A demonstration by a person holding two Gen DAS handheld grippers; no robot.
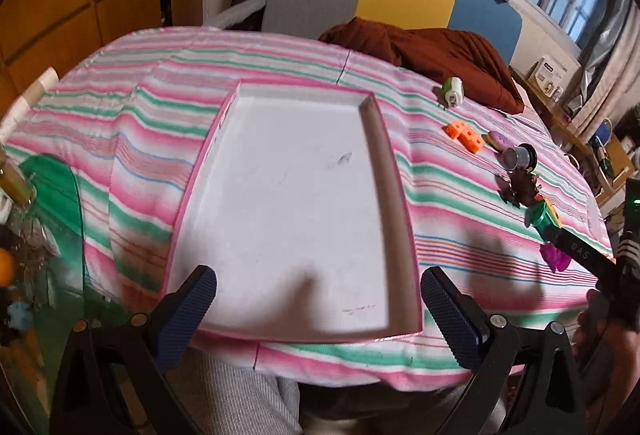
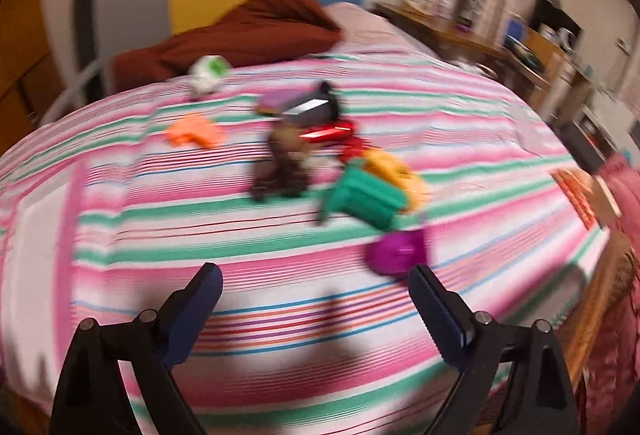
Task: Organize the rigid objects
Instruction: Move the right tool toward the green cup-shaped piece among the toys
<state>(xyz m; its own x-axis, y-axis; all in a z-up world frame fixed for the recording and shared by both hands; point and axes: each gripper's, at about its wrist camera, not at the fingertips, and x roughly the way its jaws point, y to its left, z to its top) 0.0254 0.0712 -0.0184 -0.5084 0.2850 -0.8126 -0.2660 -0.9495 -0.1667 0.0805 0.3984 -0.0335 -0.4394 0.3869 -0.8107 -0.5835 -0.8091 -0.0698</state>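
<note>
White tray [image 1: 280, 195], long axis pointing away

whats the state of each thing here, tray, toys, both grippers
tray: empty, flat on the striped cloth
left gripper: open, holding nothing, over the tray's near end
right gripper: open, holding nothing, short of the toys
green toy: tipped on its side
orange blocks: on the cloth, outside the tray

Left wrist view looks down over the tray [image 1: 280, 203]; right wrist view faces the toys; both share the striped bed [image 2: 280, 243].
</note>
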